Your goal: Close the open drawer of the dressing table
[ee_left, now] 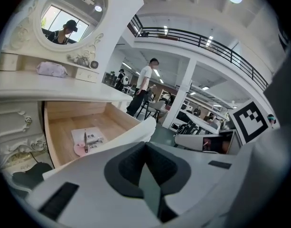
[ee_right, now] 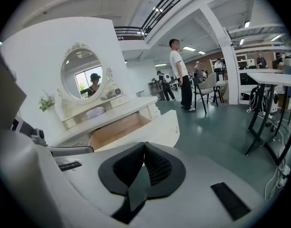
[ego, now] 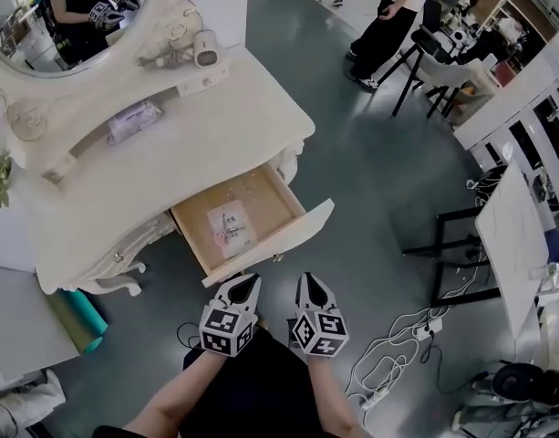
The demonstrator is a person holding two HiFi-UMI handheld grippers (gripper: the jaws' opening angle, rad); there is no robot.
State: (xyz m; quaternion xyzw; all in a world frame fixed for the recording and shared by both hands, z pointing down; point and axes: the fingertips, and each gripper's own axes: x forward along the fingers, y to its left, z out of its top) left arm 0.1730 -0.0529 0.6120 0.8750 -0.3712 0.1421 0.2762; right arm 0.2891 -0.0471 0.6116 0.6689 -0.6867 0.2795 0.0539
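One open drawer point(ego: 261, 201) holds papers point(ego: 230, 227) (lying flat, mid-floor).

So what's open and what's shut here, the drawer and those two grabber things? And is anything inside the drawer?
Drawer: open, pulled well out of the dressing table.
Left gripper: shut, nothing between its jaws, just in front of the drawer.
Right gripper: shut, nothing between its jaws, beside the left one.
Paper packet: lying flat on the drawer floor.
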